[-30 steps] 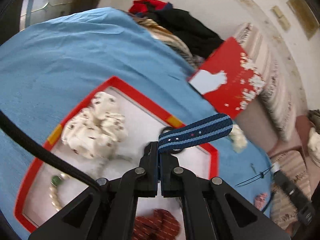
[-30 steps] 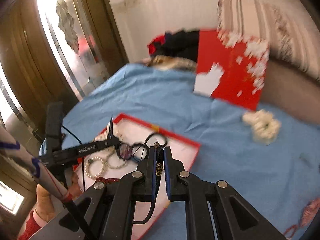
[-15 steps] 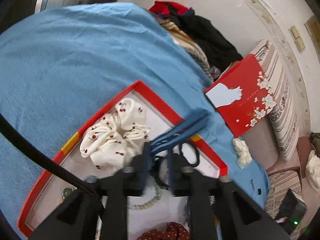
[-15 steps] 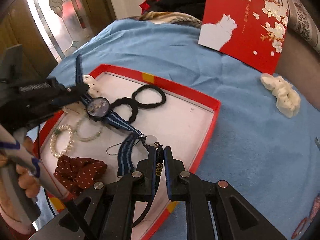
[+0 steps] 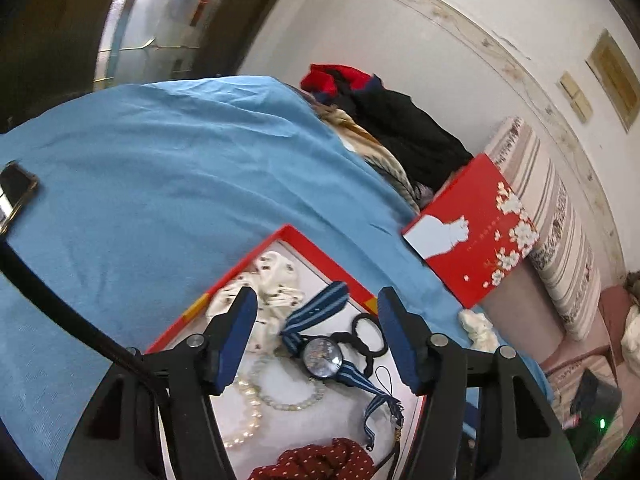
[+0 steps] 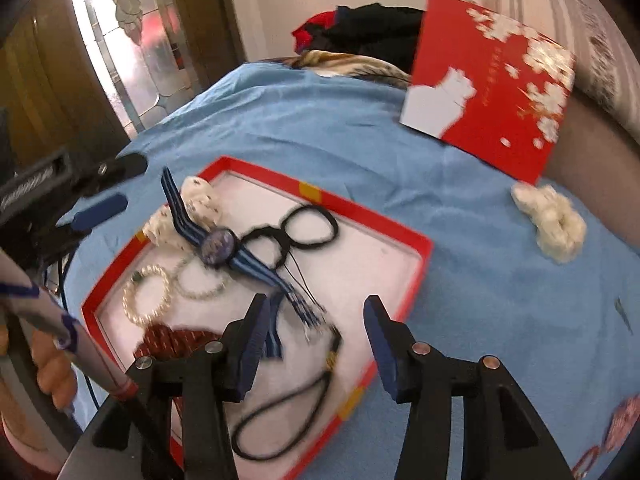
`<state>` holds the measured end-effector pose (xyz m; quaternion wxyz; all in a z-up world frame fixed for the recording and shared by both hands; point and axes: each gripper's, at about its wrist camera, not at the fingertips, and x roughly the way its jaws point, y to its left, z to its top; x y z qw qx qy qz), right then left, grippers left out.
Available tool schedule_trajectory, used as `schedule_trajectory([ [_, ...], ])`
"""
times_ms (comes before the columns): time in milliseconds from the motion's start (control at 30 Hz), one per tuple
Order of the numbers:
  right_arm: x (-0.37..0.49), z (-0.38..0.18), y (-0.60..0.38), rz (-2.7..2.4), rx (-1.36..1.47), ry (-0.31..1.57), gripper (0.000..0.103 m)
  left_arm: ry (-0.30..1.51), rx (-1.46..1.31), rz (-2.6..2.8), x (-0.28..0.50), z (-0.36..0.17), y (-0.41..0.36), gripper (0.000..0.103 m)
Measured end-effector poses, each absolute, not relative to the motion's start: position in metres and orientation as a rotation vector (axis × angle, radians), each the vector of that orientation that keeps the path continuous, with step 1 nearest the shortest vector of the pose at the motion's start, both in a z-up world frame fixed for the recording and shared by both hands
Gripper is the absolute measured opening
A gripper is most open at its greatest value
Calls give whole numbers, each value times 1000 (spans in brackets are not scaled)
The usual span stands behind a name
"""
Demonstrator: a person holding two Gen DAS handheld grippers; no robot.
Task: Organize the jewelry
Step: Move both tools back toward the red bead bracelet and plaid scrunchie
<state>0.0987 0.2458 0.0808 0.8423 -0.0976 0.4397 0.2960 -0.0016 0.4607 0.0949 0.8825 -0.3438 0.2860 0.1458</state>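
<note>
Your left gripper point(image 5: 312, 312) stood spread wide and held nothing. Directly ahead of it, between its fingers in the wrist view, the watch point(image 5: 322, 357) lay inside the red-rimmed tray point(image 5: 320, 249), face up, with one end of its blue striped strap point(image 5: 320, 308) curling up toward the far rim and the other end trailing toward your right finger. Just beyond the left finger sat the white spotted scrunchie point(image 5: 272, 280), and just beyond the watch lay the black hair ties point(image 5: 366, 336). Under the gripper, close in, were the pearl bracelets point(image 5: 256, 400) and the dark red dotted scrunchie point(image 5: 320, 462).

Your right gripper point(image 6: 312, 310) was spread too, gripping nothing. The watch point(image 6: 218, 246) lay ahead and to its left in the tray point(image 6: 360, 210), its strap end blurred near the left fingertip. A black cord point(image 6: 288, 404) rested on the tray floor between and below the fingers. Far ahead and to the right, a white scrunchie point(image 6: 554, 220) sat on the blue cloth point(image 6: 340, 128), outside the tray, with the red lid point(image 6: 492, 88) propped up behind it. Off to the left of that gripper, your left gripper point(image 6: 96, 206) appeared blurred beside the tray.
</note>
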Motion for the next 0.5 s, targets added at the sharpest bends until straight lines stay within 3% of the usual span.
schedule_trajectory([
  [300, 147, 44, 324, 618, -392, 1007, 51, 623, -753, 362, -6, 82, 478, 61],
  [500, 148, 29, 314, 485, -507, 987, 51, 647, -710, 383, -1, 81, 475, 61],
])
